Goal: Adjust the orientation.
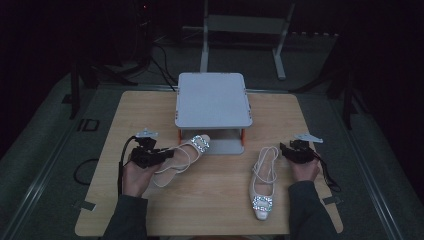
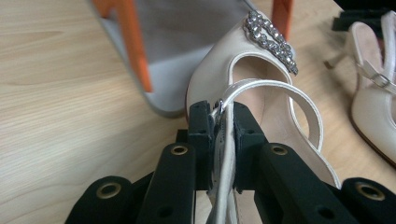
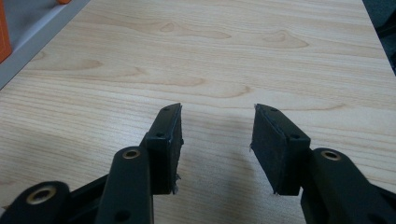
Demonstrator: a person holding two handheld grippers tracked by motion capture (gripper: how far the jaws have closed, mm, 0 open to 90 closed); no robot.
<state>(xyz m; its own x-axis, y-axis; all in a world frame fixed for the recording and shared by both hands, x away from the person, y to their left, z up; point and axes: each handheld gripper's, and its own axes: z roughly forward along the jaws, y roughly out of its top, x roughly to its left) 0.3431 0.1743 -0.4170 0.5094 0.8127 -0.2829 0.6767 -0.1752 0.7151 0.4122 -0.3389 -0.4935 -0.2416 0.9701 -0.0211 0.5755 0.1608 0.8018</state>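
Left hand-held gripper (image 2: 223,122) clamped on thin slingback strap of cream jewelled shoe (image 1: 184,154), frame centre-left, toe at grey two-tier rack (image 1: 212,100); right hand-held gripper (image 3: 217,144) agape, empty above wooden surface (image 3: 233,60). Risk: strap slips, shoe drops

**What the views left out**

In the left gripper view, the held shoe (image 2: 243,70) lost its heel end behind the left gripper (image 2: 223,140), whose base ran off the bottom edge. The second shoe (image 2: 373,88) was cut by the right edge. The grey stand (image 2: 177,42) showed just its lower shelf and two orange posts. In the dim high view, the room behind the table (image 1: 150,110) was too dark to make out.
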